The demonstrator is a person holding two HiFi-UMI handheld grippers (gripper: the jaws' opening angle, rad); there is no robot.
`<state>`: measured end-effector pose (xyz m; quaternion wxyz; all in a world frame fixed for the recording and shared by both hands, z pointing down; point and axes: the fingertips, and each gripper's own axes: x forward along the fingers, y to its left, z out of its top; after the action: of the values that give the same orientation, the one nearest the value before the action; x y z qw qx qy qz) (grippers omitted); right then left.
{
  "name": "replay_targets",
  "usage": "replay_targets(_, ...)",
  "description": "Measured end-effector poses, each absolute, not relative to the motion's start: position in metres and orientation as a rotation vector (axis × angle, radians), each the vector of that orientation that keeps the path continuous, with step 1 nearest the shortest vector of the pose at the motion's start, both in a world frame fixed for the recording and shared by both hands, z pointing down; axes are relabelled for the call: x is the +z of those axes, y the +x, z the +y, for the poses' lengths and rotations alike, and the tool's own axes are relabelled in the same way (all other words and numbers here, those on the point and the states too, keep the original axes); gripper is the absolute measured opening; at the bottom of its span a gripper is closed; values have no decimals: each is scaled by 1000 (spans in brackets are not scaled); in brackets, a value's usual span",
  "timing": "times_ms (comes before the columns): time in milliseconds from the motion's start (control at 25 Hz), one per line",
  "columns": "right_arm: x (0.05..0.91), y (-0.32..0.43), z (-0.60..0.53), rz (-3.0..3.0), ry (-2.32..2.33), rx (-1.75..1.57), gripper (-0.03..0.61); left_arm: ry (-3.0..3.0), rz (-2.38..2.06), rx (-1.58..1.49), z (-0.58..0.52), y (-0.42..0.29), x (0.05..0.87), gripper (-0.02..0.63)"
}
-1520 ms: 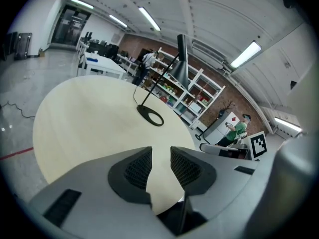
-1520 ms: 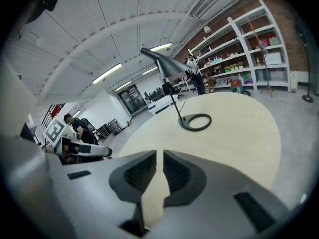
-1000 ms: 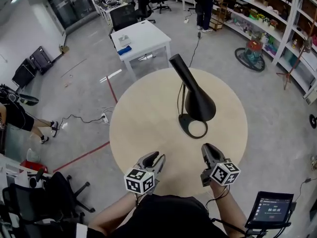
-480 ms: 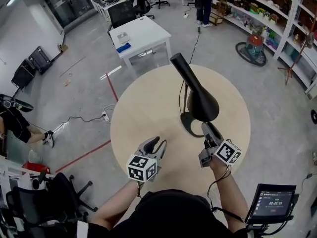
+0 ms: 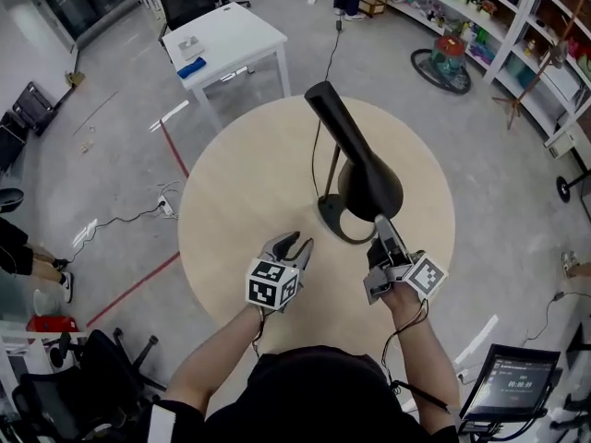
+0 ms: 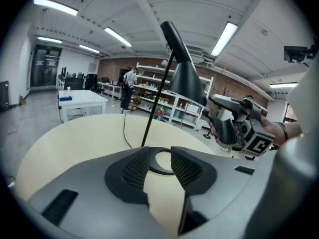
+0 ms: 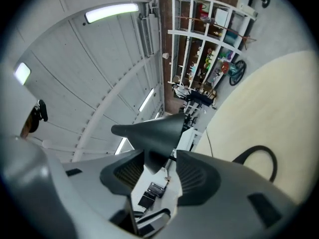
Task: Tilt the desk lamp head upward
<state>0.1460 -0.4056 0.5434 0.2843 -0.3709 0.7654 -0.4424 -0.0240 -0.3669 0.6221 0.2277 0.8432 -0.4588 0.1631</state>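
**Now the right gripper's jaws open at the lamp shade's rim**

A round pale wooden table [image 5: 231, 201] carries the black desk lamp [image 5: 355, 155], which stands a little right of the table's middle as the person faces it. A white table [image 5: 222, 44] sits on the floor well beyond the lamp, and shelving [image 5: 517, 17] runs along the wall off to the lamp's right.

The lamp head [image 5: 369, 187] is a long cone. Its wide mouth hangs low on the person's side, and its narrow end rises up and away from them. The ring-shaped base [image 5: 334, 221] lies flat on the table below the head, with a thin cord [image 5: 316, 169] trailing off behind it.

The right gripper [image 5: 381, 221] is up against the near edge of the lamp head. Its jaws have just been opening and now stand wide, with the flared rim of the head [image 7: 149, 131] dipping between them and neither pad pressing on it.

The left gripper [image 5: 294, 243] is near the base on its left, apart from it. Its jaws are spread with nothing between them, and they point towards the base ring [image 6: 162, 172].
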Motion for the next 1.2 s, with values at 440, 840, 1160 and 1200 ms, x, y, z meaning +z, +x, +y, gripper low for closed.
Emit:
replay_targets(440, 533, 146, -396, 2020, -915, -1202, 129, 2336, -1136, 669, -434, 33, 720, 123)
replay_targets(840, 532, 146, -396, 2018, -951, -1217, 124, 2257, -1134, 829, -457, 50, 787, 123)
replay_targets(1160, 533, 149, -395, 2019, -970, -1202, 124, 2303, -1117, 815, -459, 62, 780, 123)
replay_targets(1200, 533, 149, -394, 2019, -971, -1200, 124, 2301, -1110, 823, -459, 62, 784, 123)
